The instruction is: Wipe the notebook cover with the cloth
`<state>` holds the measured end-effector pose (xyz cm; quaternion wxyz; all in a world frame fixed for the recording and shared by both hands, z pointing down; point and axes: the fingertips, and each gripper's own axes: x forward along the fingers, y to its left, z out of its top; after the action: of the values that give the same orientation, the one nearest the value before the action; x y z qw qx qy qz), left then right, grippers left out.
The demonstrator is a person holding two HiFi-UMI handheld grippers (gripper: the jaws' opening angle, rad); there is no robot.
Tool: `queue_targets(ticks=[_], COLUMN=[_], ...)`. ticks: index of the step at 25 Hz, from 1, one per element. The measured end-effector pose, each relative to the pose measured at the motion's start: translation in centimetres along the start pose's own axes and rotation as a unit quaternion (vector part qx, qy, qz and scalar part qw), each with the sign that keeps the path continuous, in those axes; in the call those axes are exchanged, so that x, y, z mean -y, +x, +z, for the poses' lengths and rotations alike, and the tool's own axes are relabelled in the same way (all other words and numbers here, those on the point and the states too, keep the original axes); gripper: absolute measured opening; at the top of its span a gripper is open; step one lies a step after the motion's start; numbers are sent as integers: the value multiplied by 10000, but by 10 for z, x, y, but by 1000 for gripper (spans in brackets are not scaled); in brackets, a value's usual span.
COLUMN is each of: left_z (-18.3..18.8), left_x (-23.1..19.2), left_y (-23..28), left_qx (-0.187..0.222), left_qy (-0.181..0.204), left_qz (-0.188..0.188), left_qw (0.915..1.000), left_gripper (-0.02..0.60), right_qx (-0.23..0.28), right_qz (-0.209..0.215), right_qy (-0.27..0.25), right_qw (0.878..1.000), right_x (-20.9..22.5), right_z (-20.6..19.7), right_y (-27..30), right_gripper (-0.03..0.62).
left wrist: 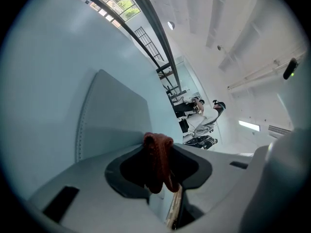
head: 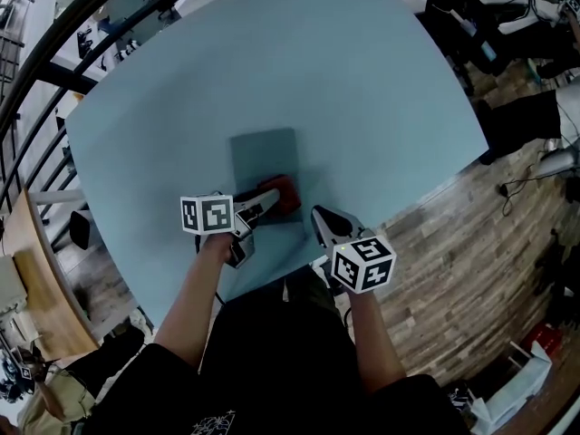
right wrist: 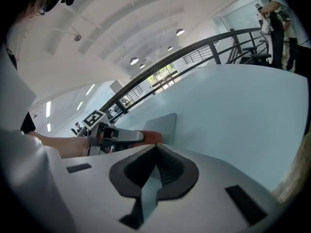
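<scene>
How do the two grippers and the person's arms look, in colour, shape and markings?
Both the left gripper and the right gripper have light grey bodies that narrow toward the jaws, with a dark recess behind them. Each carries a white cube with black square markers. The forearms are bare; the person wears a black short-sleeved top.

— Where's your head camera looking?
— Steeply down onto the bench (head: pixel 362 80), from well above. Those on your left claw (head: pixel 275 199) and right claw (head: pixel 319 216) ride low, close; all three share the notebook (head: pixel 263 152).
</scene>
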<state>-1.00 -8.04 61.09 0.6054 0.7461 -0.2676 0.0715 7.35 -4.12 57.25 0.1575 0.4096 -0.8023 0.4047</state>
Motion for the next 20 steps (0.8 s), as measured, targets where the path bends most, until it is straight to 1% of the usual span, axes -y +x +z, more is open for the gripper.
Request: queue_targets(ticks=[10,20], left_z=[6,10], left_x=[-15,-32], left_y=[-27,-63], left_qx=[125,197], left_qy=[-1,-47], left_qz=[200,286], left_qw=[9997,9994], left_gripper=[133,133], right_qx=[-142,-323], right_qz=[296,581], right_qy=[-192,-380], right_qw=[9993,9971], right_x=[-20,-45], right_z=[6,7], right_y=[23,50], right_gripper=[8,8])
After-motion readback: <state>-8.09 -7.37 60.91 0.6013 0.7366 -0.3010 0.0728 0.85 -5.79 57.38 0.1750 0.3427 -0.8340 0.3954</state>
